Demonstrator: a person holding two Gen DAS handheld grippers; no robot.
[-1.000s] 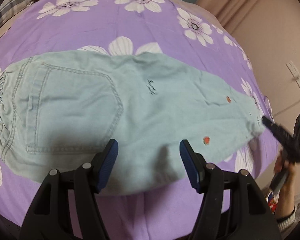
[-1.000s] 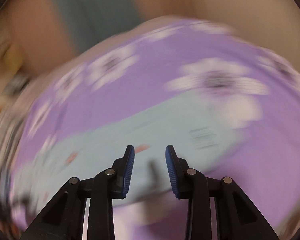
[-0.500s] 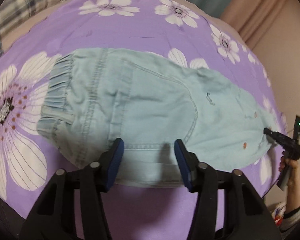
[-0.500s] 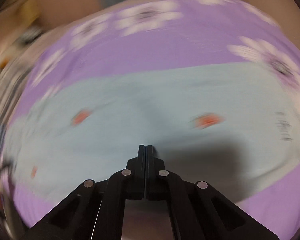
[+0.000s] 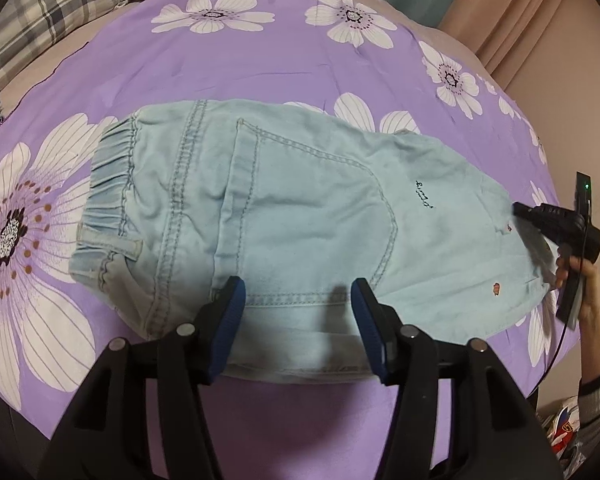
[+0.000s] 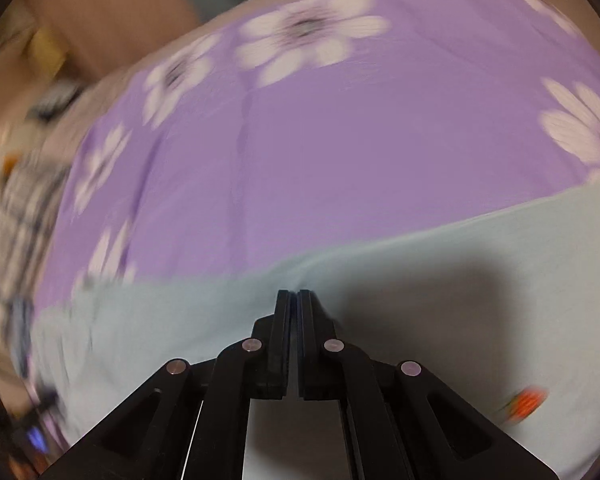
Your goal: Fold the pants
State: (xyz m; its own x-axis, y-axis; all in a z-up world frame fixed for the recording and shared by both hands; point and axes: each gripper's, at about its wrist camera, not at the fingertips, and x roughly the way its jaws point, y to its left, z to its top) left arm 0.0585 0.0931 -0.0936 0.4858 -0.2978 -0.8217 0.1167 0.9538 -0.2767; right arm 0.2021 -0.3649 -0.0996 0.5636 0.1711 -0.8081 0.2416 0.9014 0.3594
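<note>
Denim, pale blue: the pants (image 5: 300, 224) lie flat across a bed under a purple sheet (image 5: 259, 60) w/ white flowers, elastic waistband to the left of the left wrist view, leg end to the right. Small dark script is stitched beside the back pocket (image 5: 312, 216), too small to read; a few tiny orange motifs dot the leg. Left gripper (image 5: 297, 322) hovers over the near edge below the pocket, jaws about half apart and opening a little, blue pads clear of the cloth, nothing pinched. Right gripper (image 6: 293, 294) has its jaws fully closed at the leg's far edge; whether cloth is caught between them can't be told, as the right wrist view is badly motion-blurred. A hand (image 5: 580, 280) holds that gripper at frame edge, sleeve cut off. Plaid pillow (image 5: 47, 12) sits top left.
</note>
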